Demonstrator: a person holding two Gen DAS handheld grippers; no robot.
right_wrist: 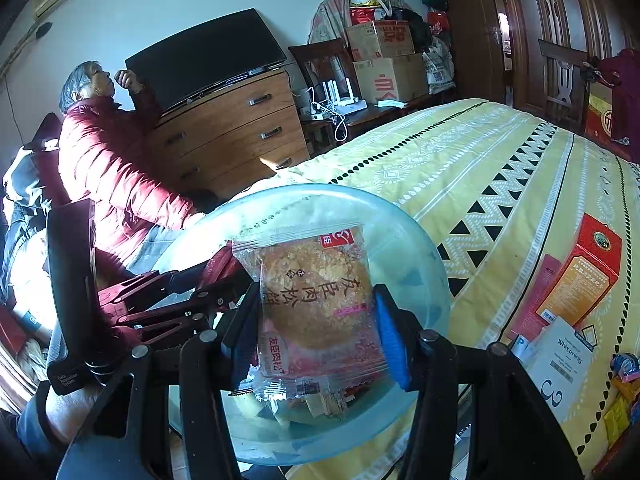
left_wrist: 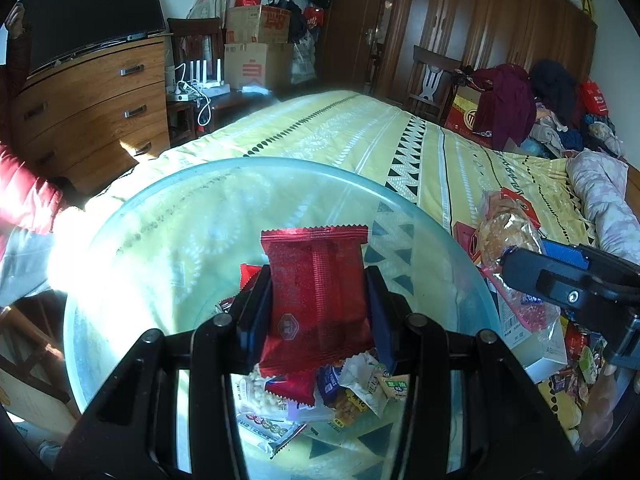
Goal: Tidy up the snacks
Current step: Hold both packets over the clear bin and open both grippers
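Two snack packets gripped over a clear bowl on the bed.

Low centre of the left wrist view: left tool (left_wrist: 320,300) clamped partway on a red packet (left_wrist: 318,300), above loose snacks (left_wrist: 340,392) in the bowl (left_wrist: 160,216). Likewise, right tool (right_wrist: 316,328) clamped on a clear-wrapped pastry (right_wrist: 316,300). Beyond, yellow bedspread (right_wrist: 480,168); upper left, dresser (right_wrist: 240,136).
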